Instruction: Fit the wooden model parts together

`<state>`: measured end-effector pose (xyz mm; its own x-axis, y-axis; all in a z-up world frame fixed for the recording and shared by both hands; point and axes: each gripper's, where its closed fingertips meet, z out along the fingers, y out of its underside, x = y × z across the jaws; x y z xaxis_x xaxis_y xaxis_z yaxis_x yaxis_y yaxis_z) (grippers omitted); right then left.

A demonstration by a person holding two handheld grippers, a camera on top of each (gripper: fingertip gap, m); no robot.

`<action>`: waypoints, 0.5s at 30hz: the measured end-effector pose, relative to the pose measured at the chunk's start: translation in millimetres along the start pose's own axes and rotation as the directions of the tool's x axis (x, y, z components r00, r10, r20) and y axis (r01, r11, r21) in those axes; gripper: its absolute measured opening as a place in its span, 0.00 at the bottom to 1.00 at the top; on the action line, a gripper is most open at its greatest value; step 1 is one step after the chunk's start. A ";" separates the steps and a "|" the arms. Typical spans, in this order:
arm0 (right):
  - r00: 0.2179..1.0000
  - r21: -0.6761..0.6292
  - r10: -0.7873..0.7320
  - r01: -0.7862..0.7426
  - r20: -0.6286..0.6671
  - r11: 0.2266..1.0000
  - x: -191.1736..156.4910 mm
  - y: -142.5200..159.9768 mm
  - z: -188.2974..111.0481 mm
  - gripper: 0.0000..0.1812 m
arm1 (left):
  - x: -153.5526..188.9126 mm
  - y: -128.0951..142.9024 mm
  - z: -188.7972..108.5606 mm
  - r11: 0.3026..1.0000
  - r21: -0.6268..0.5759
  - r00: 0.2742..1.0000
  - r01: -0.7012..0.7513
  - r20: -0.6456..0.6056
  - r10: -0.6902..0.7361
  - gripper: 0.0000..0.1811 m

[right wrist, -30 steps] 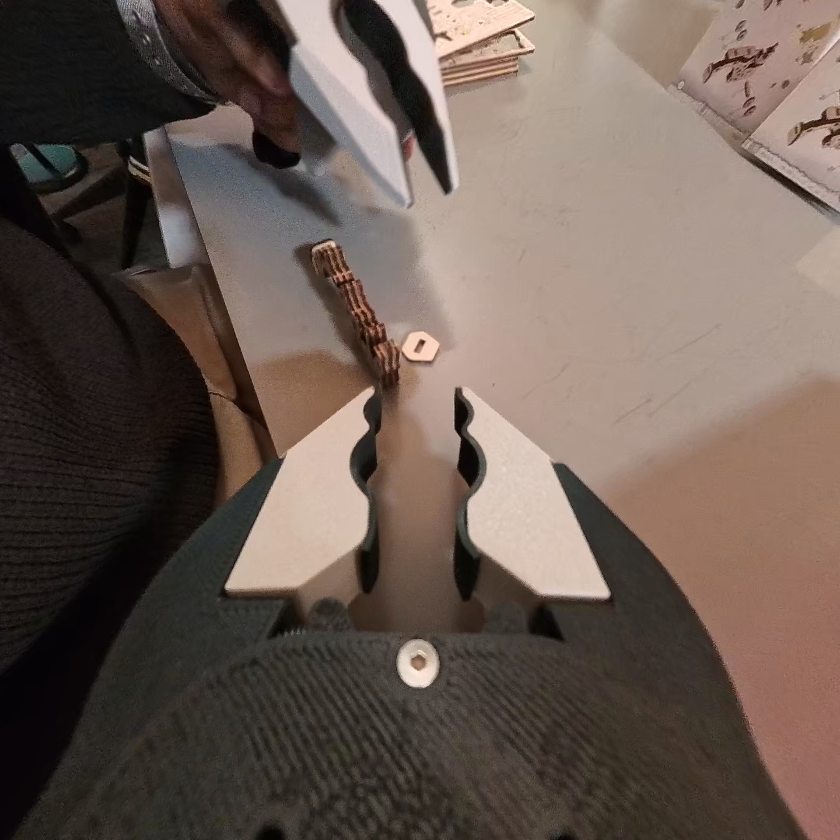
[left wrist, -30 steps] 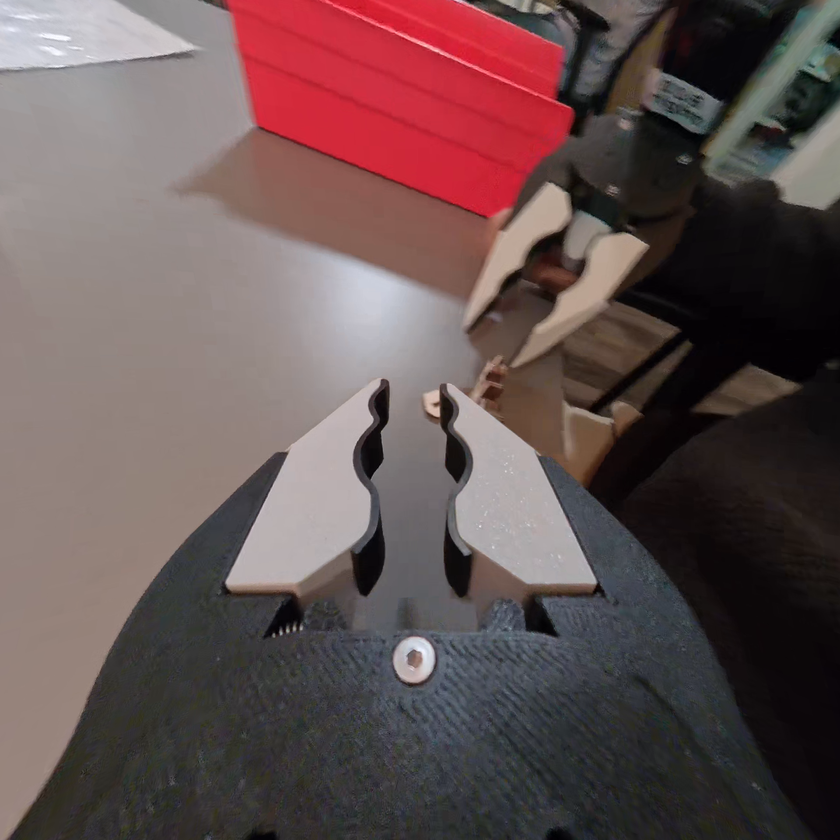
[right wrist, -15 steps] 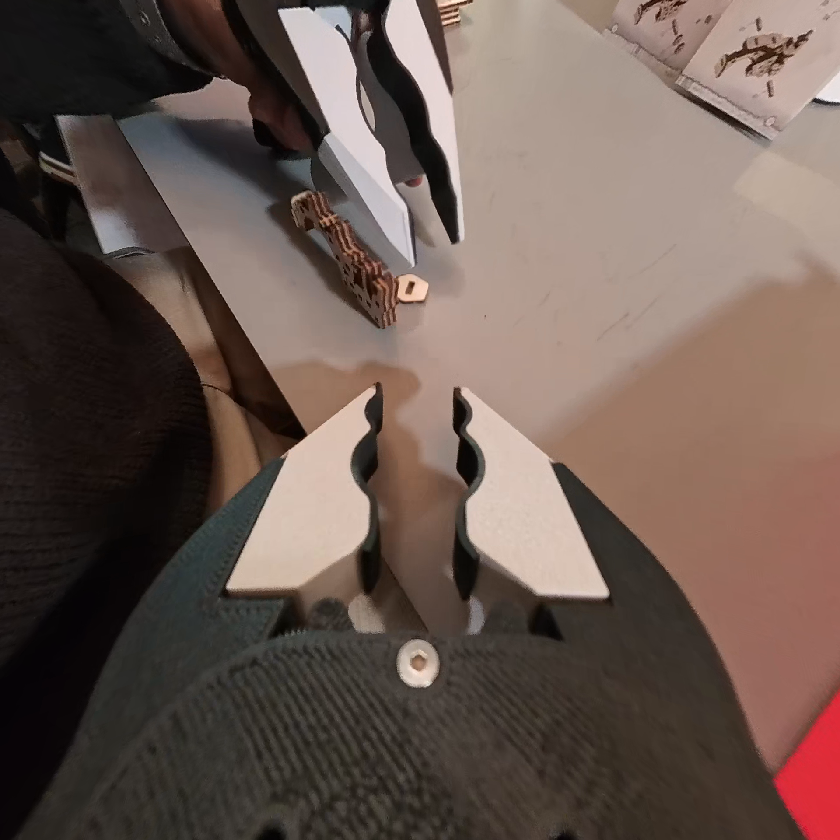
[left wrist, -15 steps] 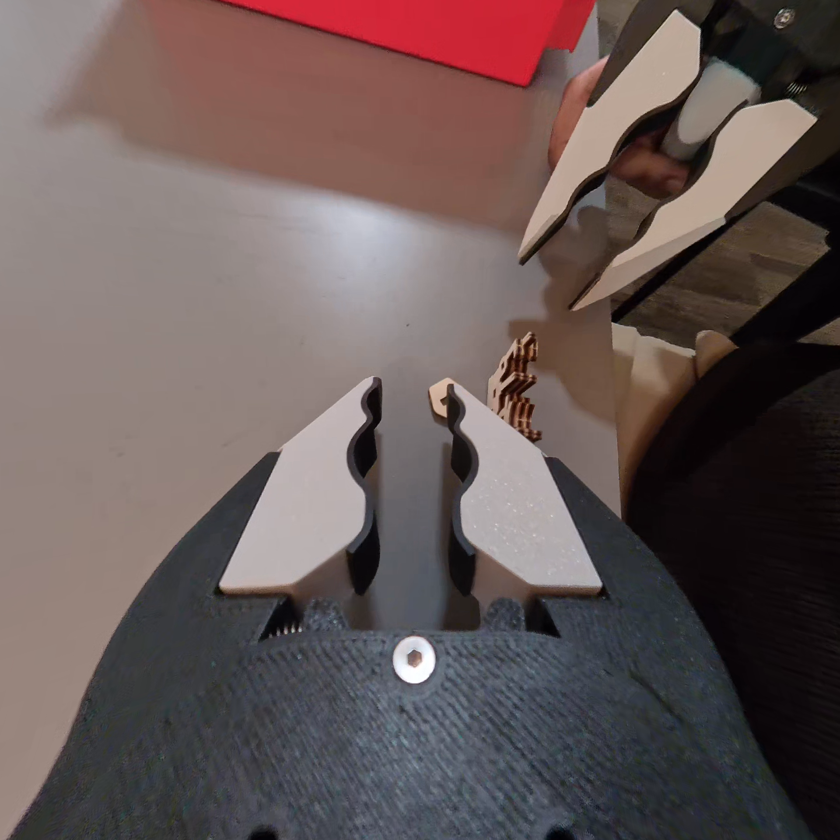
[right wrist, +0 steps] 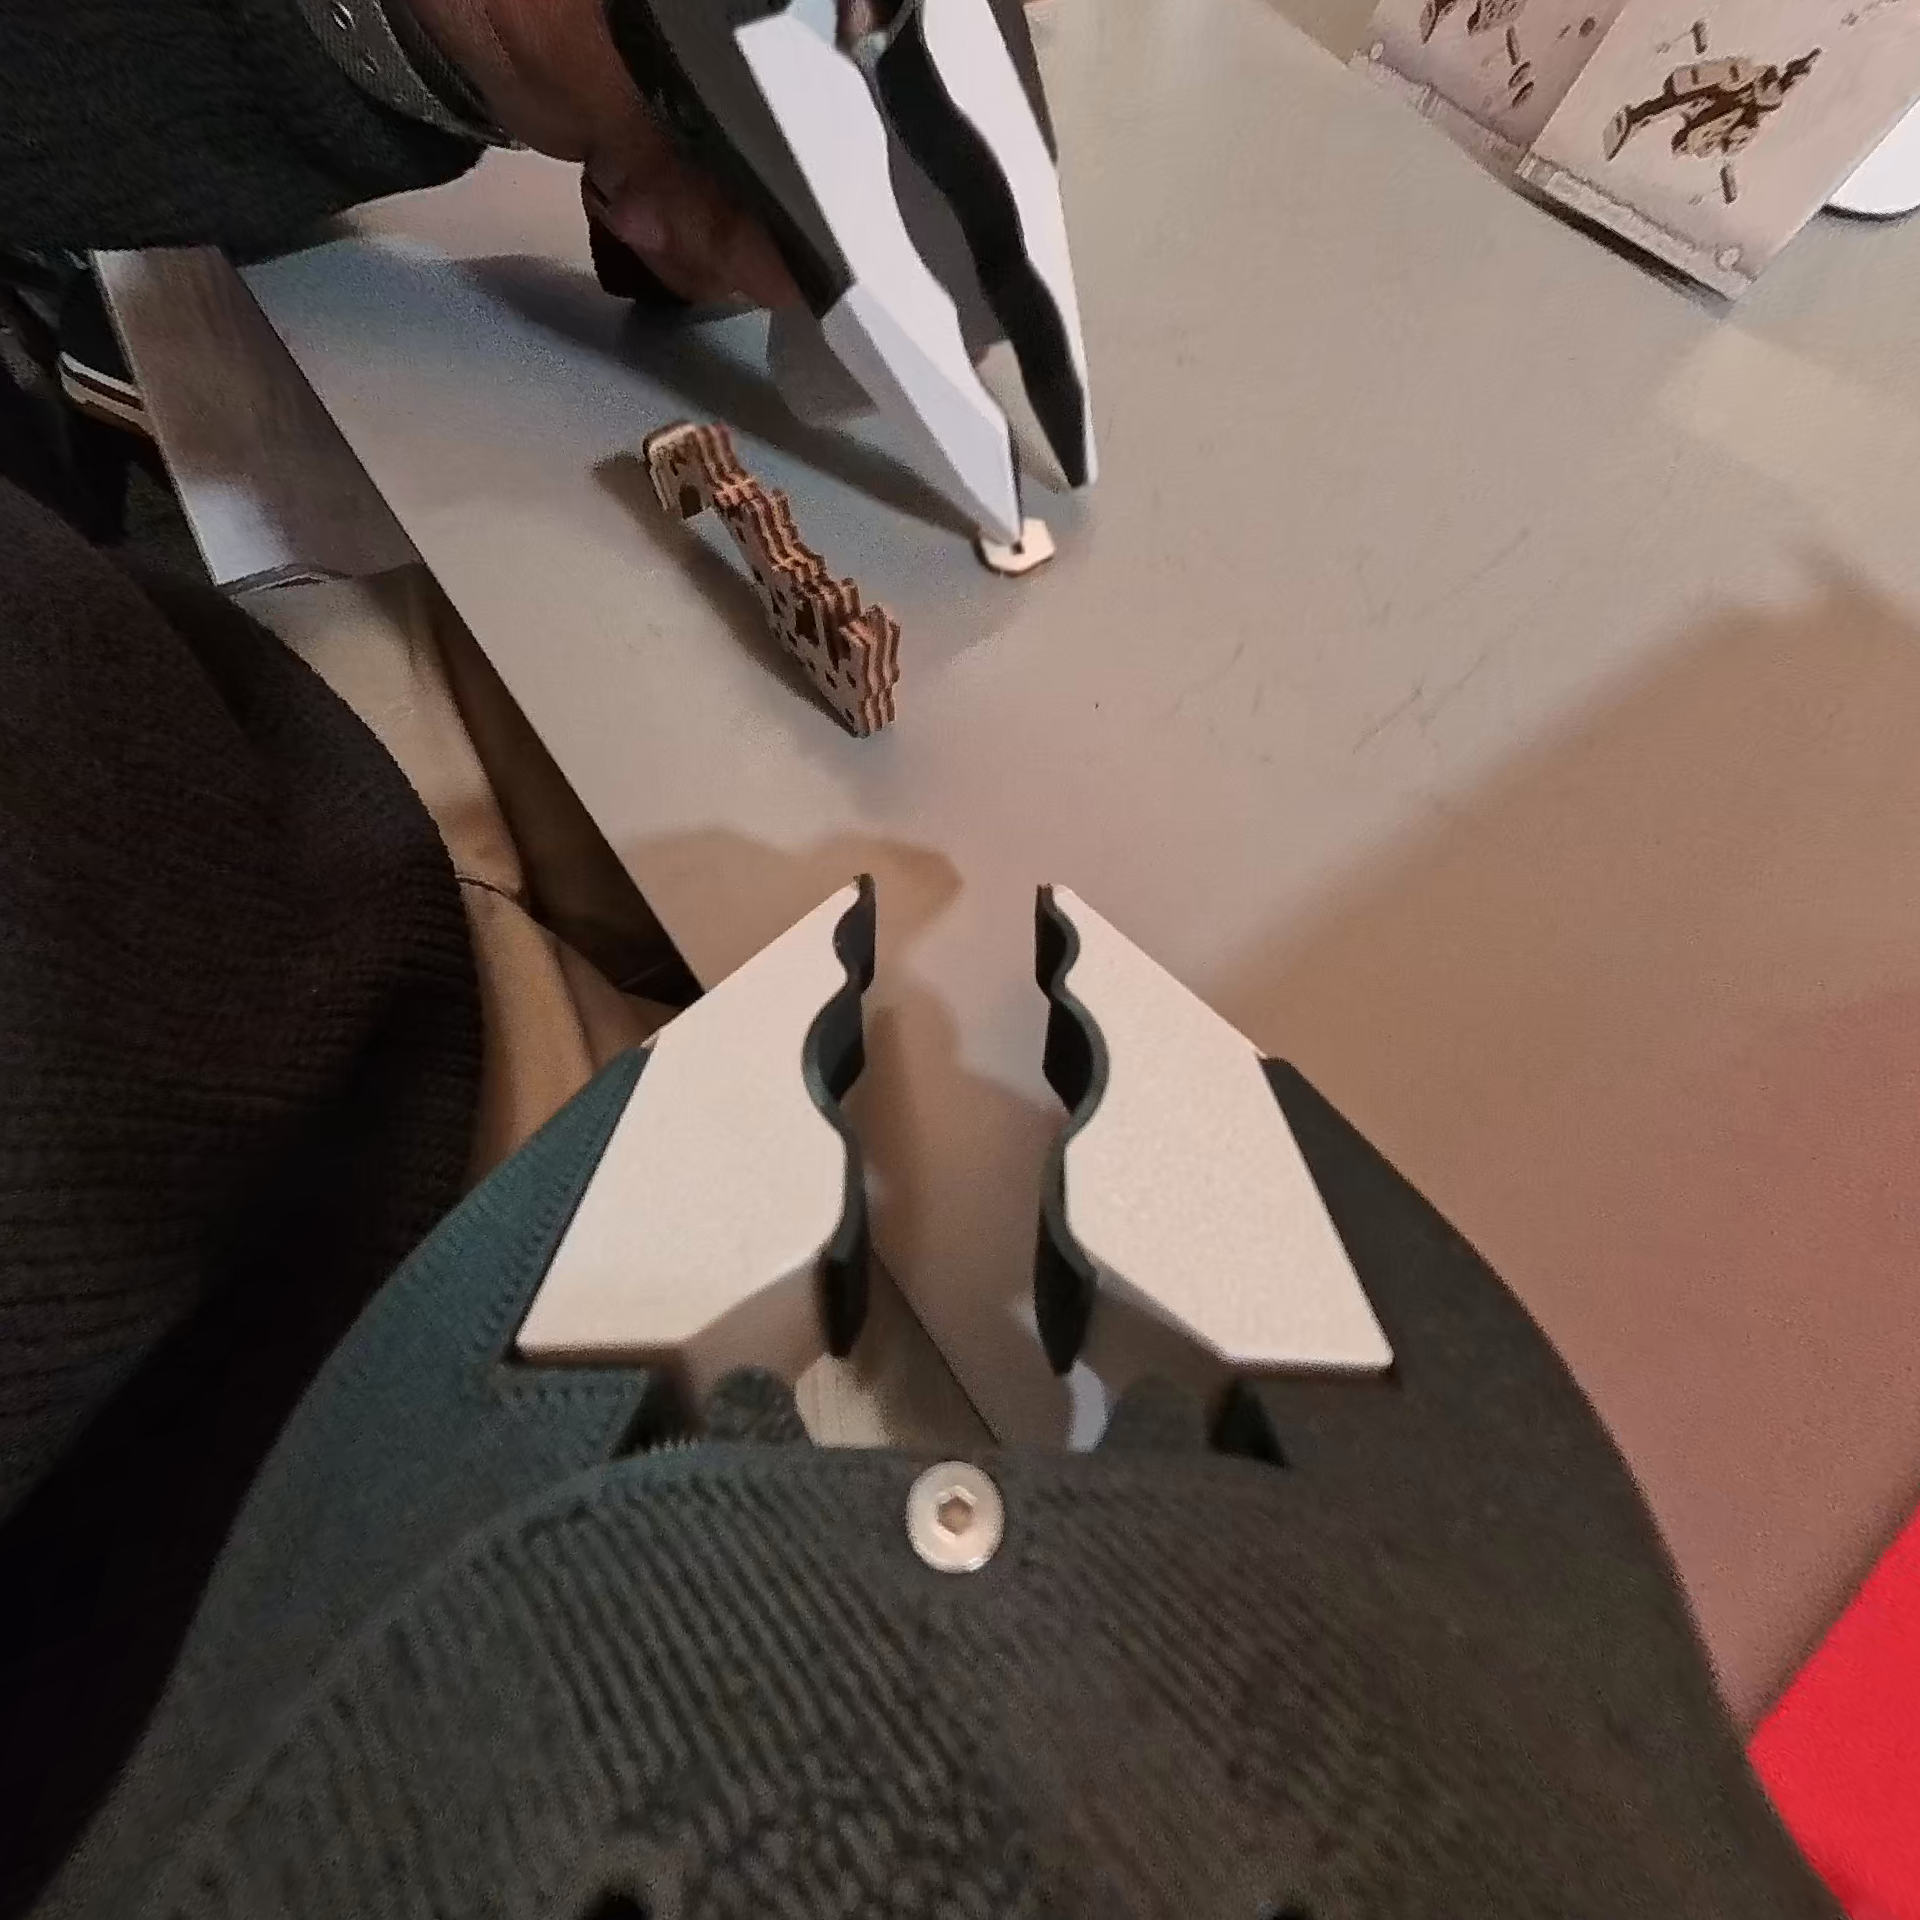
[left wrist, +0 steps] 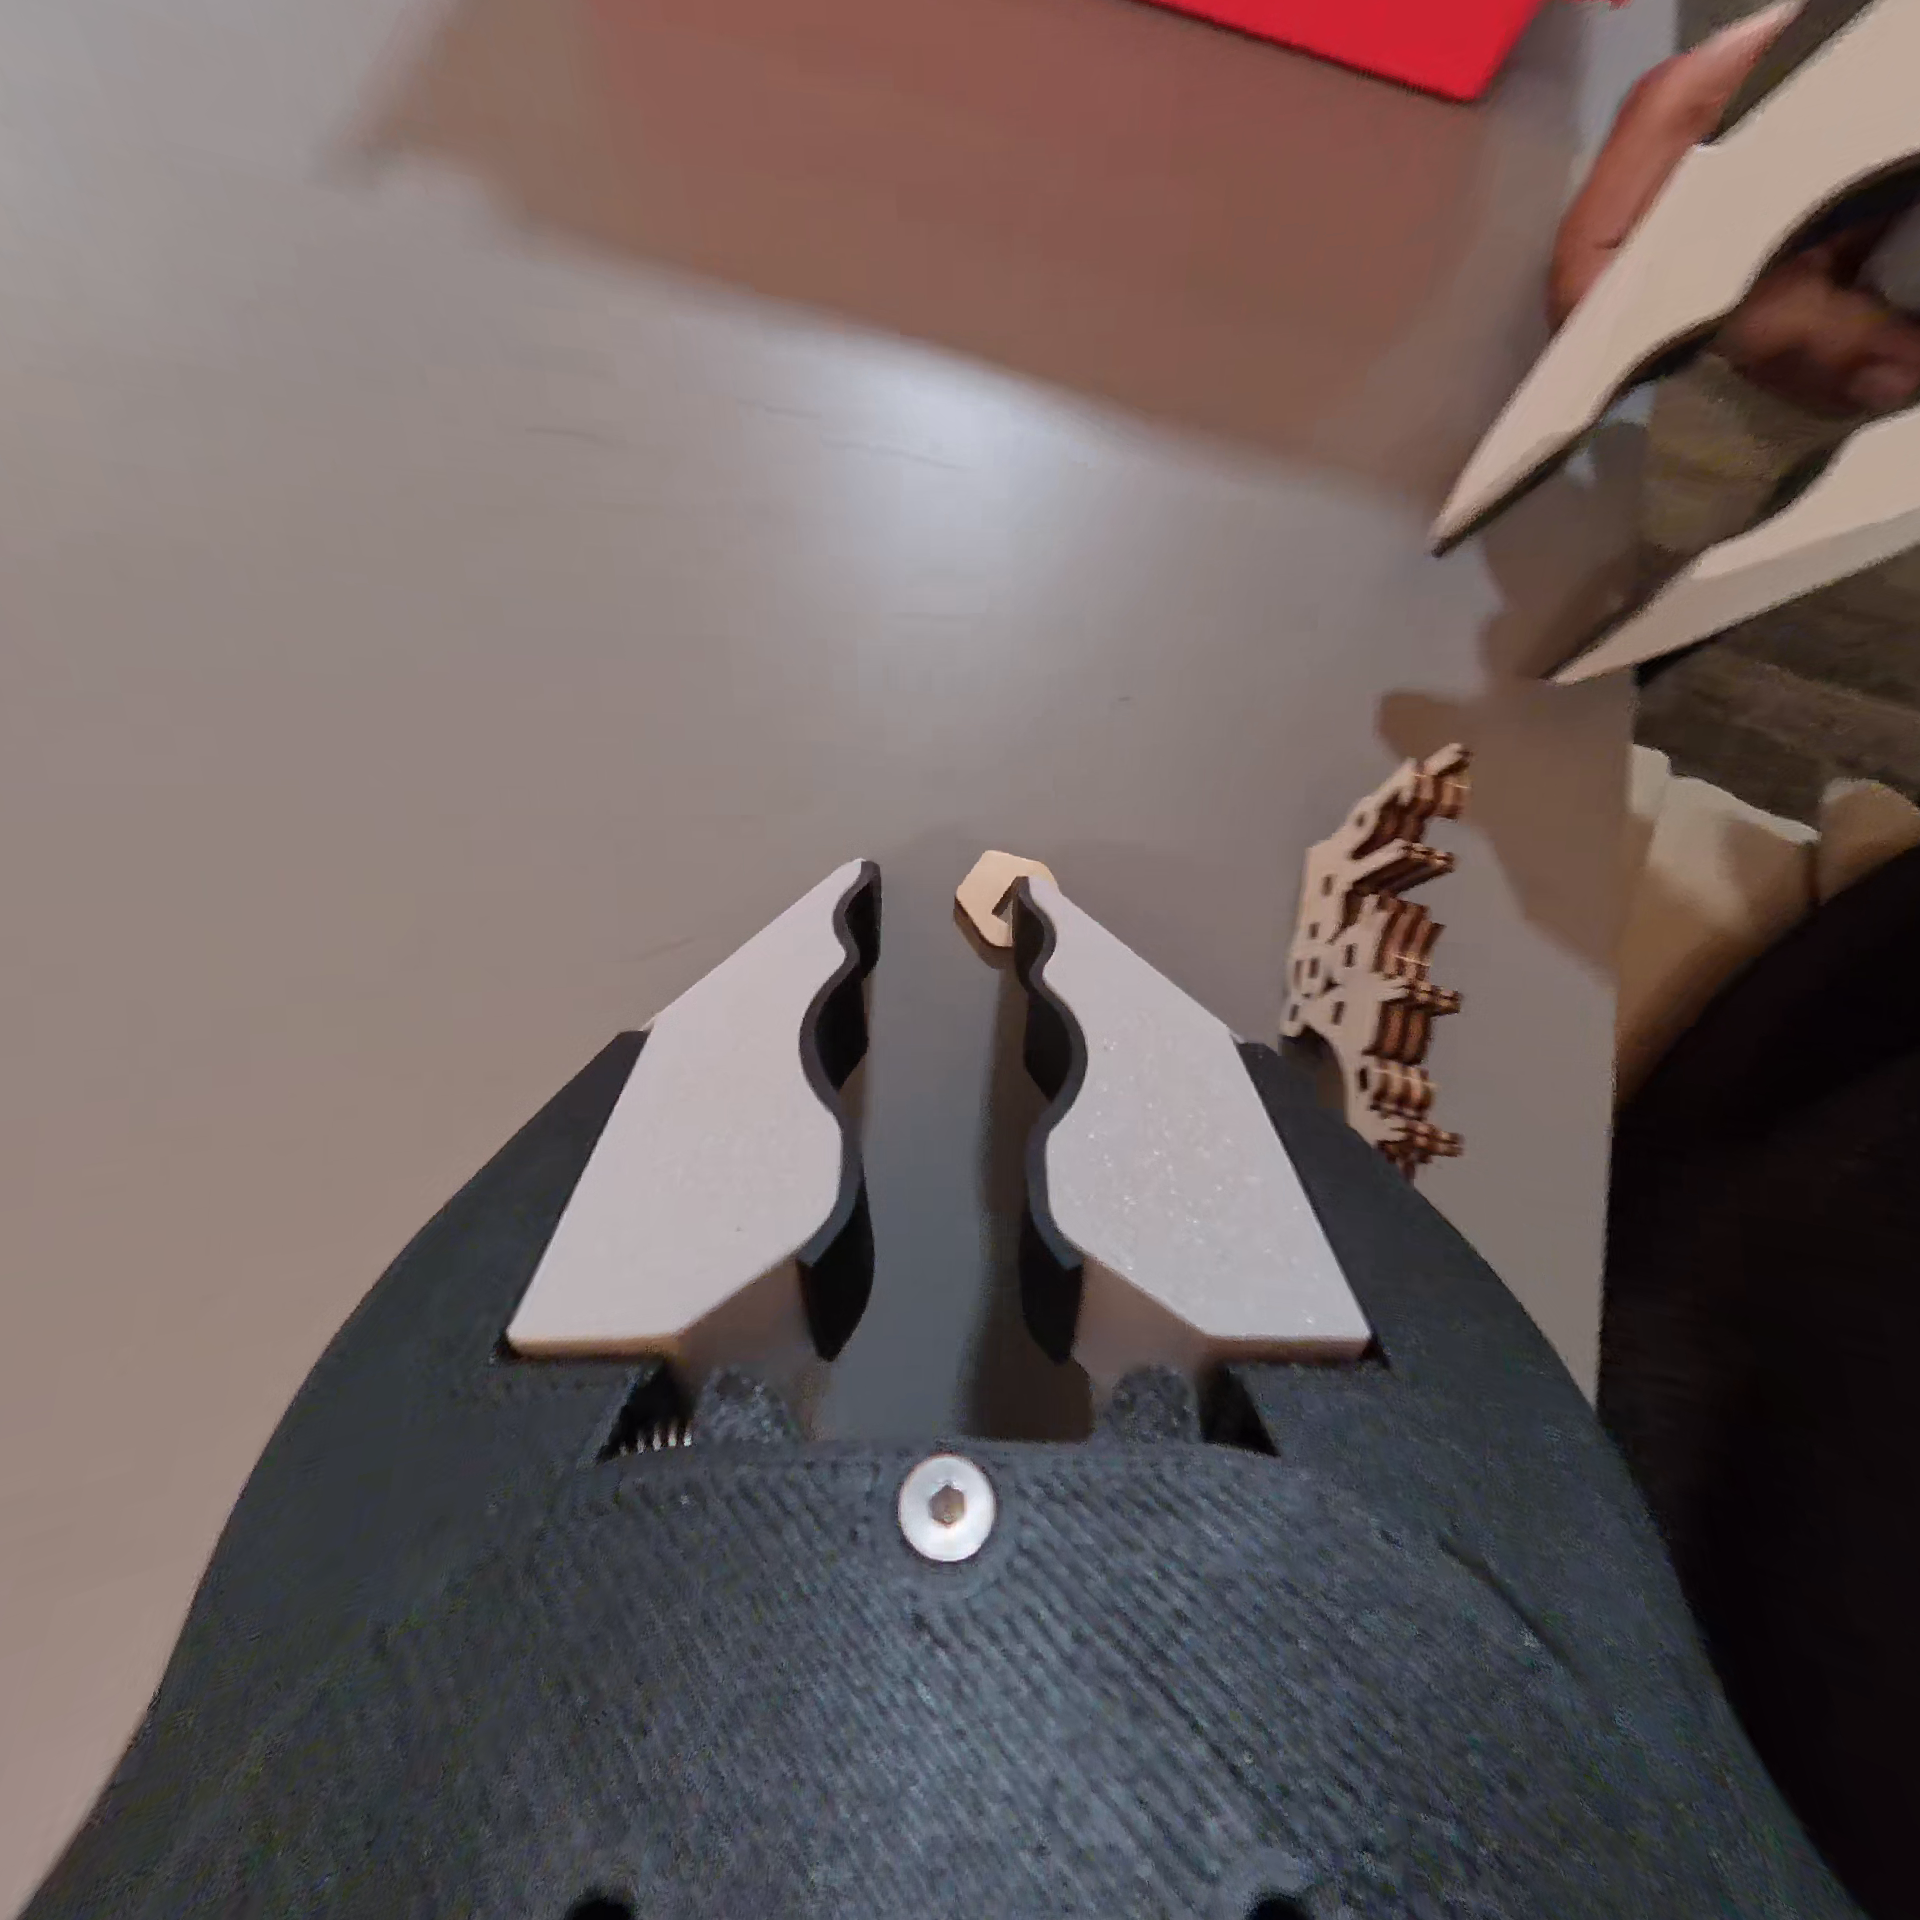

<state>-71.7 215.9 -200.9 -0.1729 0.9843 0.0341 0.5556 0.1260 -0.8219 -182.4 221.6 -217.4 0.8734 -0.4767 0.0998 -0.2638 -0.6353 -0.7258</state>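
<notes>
A small flat wooden piece point(left wrist: 985, 906) with a slot lies on the grey table, just past my left gripper's point(left wrist: 943, 883) tips. One left fingertip point(left wrist: 1023, 896) partly covers it. The right wrist view shows that fingertip point(right wrist: 1006, 509) right above the piece point(right wrist: 1023, 553); I cannot tell if they touch. A stepped, layered wooden part point(left wrist: 1371, 966) stands on edge near the table's edge, also seen in the right wrist view point(right wrist: 790, 582). My left gripper point(right wrist: 1044, 499) is open and empty. My right gripper point(right wrist: 954, 888) is open and empty, held back from both parts, and shows blurred in the left wrist view point(left wrist: 1501, 613).
A red box point(left wrist: 1351, 31) lies at the far side, with its corner in the right wrist view point(right wrist: 1849, 1714). Printed sheets of wooden parts point(right wrist: 1662, 125) lie at the back. The table edge point(right wrist: 436, 582) runs close beside the layered part, next to a person's dark sleeve. Some 12 centimetres of space lies between my two pairs of fingers.
My left gripper has come down and forward to the small wooden piece. My right gripper has drawn back from the layered part. Both stayed open.
</notes>
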 end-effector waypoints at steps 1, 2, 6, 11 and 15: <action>1.000 0.000 -0.002 0.002 0.002 1.000 0.0 -0.5 0.7 0.17 | -4.6 0.0 -1.9 1.000 0.007 1.000 0.015 0.016 -0.015 0.13; 1.000 0.000 -0.004 0.004 0.004 1.000 0.1 -0.9 1.3 0.17 | -6.4 -0.2 -3.8 1.000 0.014 0.999 0.027 0.019 -0.027 0.13; 1.000 -0.001 -0.012 0.012 0.012 1.000 1.1 -2.3 4.1 0.17 | -6.7 -0.5 -8.2 0.999 0.031 0.999 0.041 0.028 -0.042 0.13; 0.999 0.000 -0.023 0.023 0.024 1.000 1.6 -4.6 7.6 0.16 | -0.6 5.9 -5.1 1.000 0.002 0.999 0.014 0.037 -0.014 0.14; 0.999 -0.004 -0.029 0.029 0.024 1.000 1.9 -4.5 9.5 0.16 | -0.3 6.2 -4.4 1.000 -0.003 0.998 -0.003 0.064 0.004 0.10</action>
<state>-82.3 216.0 -202.5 -0.2090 0.9769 0.0442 0.5537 0.1554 -0.8181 -186.1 215.1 -219.0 0.8968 -0.4393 0.0536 -0.2680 -0.6353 -0.7243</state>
